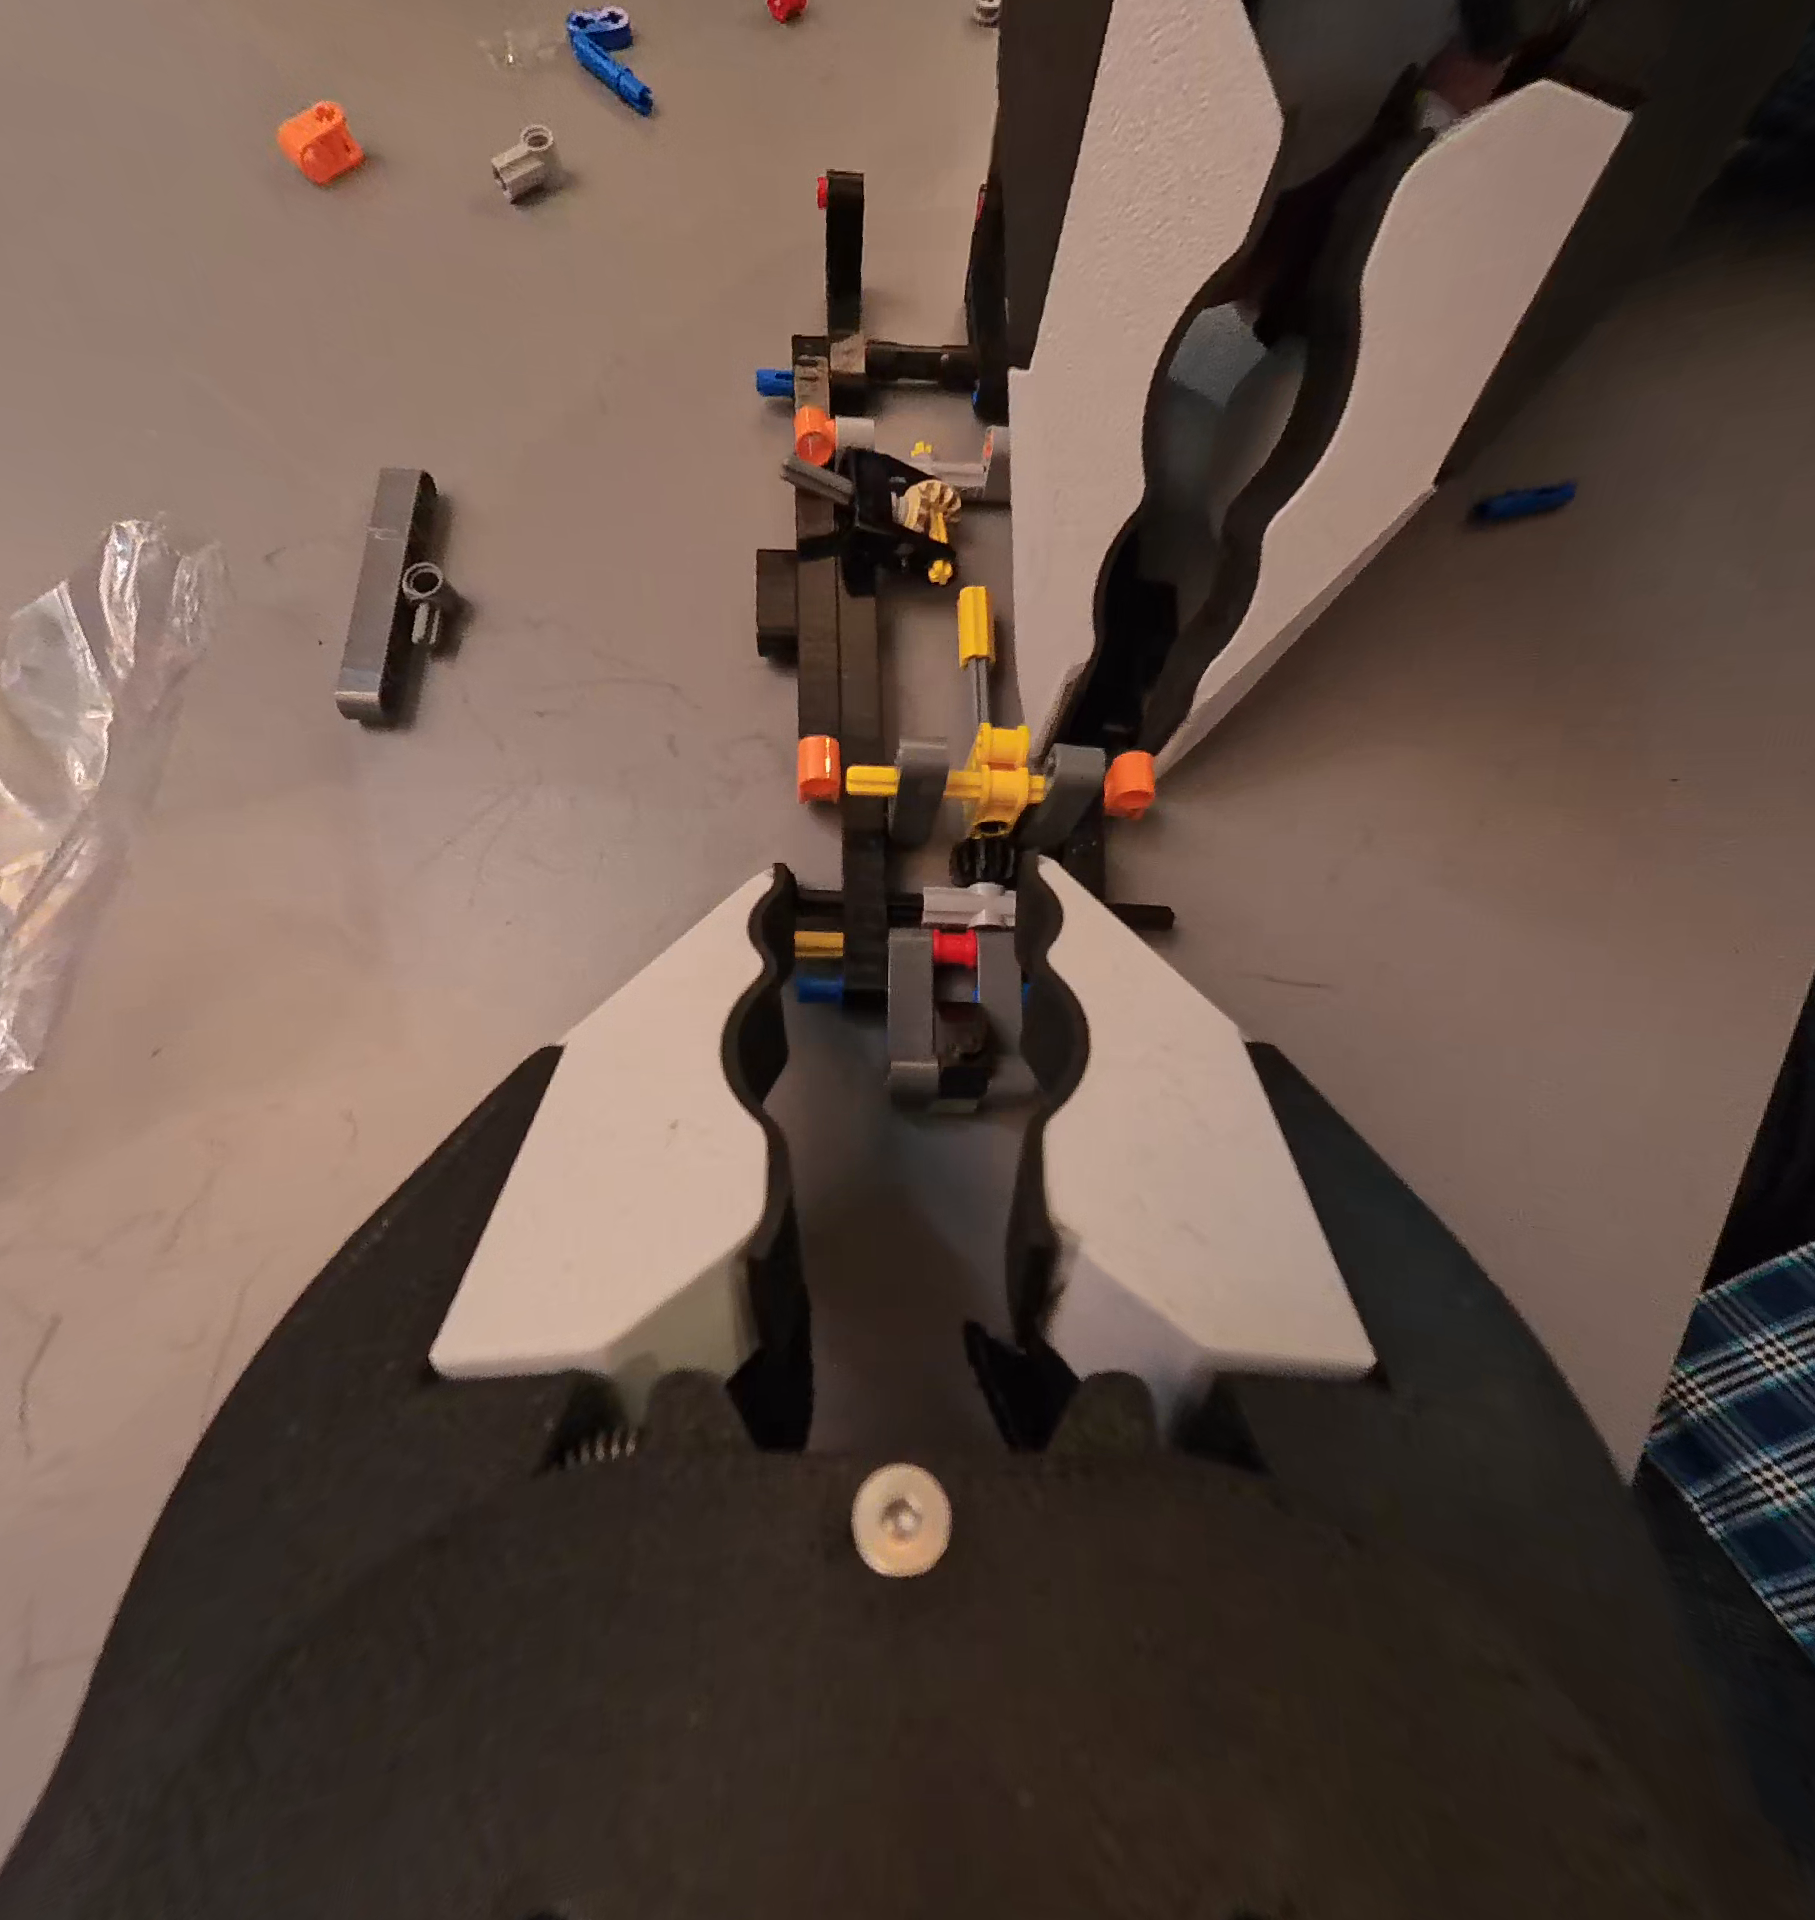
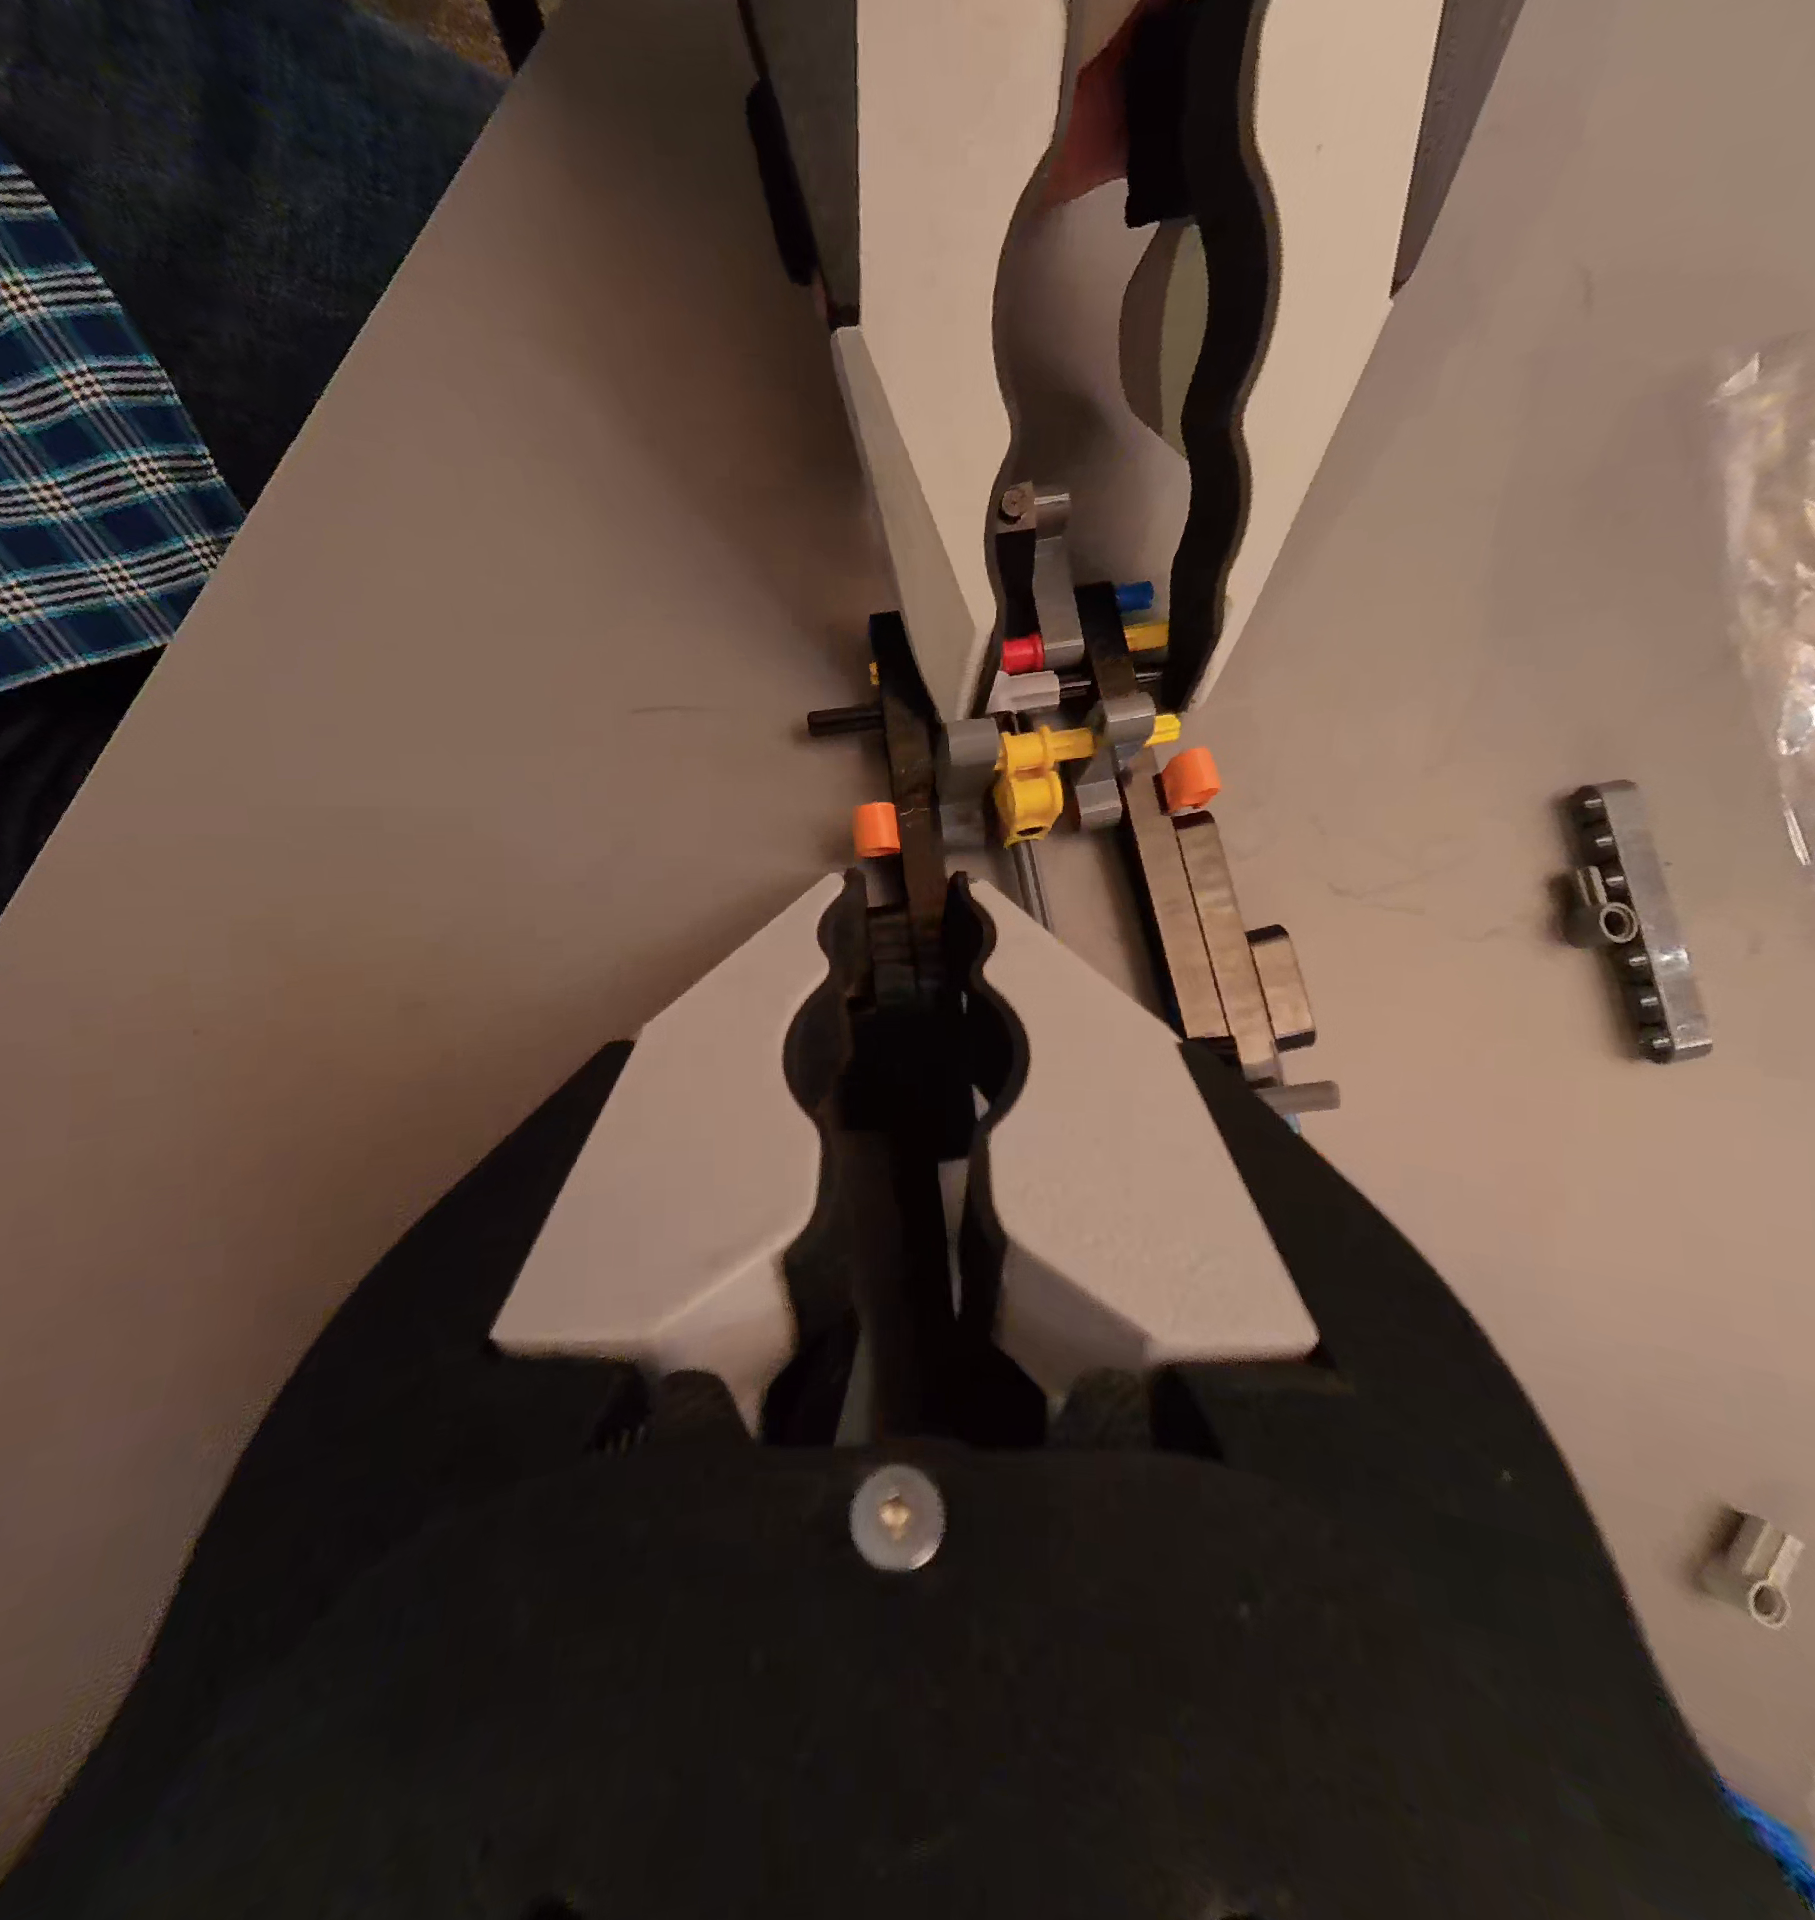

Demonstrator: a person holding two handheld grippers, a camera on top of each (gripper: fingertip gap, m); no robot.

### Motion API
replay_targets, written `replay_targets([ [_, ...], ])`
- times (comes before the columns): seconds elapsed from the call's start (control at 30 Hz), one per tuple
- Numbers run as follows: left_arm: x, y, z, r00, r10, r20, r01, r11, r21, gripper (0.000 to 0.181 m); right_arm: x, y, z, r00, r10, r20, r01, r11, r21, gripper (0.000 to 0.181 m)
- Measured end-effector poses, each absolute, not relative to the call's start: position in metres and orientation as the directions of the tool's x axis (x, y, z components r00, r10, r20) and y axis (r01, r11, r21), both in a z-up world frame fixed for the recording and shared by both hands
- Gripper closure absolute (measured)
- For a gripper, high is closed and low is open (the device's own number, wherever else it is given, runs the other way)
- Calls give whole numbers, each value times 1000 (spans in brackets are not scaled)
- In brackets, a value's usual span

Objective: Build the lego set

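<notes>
- Left wrist view: my left gripper (image 1: pixel 908 883) brackets the near end of the lego chassis (image 1: pixel 887 644), jaws spread around its grey-and-red part; long black beams, yellow axle, orange bushes, lying on the table (image 1: pixel 467 935).
- Right wrist view: my right gripper (image 2: pixel 908 883) pinches narrowly one black beam (image 2: pixel 908 769) of the chassis.

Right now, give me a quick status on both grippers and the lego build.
Left gripper straddling the grey end of the lego assembly. Right gripper shut on its black side beam. Nothing blocking; loose grey beam lies apart.
</notes>
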State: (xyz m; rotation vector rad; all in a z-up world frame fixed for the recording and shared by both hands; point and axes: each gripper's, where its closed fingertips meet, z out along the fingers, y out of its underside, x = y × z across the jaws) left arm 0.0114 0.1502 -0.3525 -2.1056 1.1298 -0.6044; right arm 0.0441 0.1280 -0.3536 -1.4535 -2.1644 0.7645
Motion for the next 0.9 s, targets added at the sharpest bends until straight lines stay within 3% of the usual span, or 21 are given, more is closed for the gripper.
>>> replay_targets([
  [0.53, 12, 150, -353, 515, -853, 85, -545, -403, -736, 140, 46, 126, -354, -526, 850, 9, 683, 429, -591, 169],
  [0.9, 11, 151, -353, 521, -848, 95, -538, -413, -735, 140, 39, 130, -354, -482, 876, 0, 702, 386, -598, 176],
])
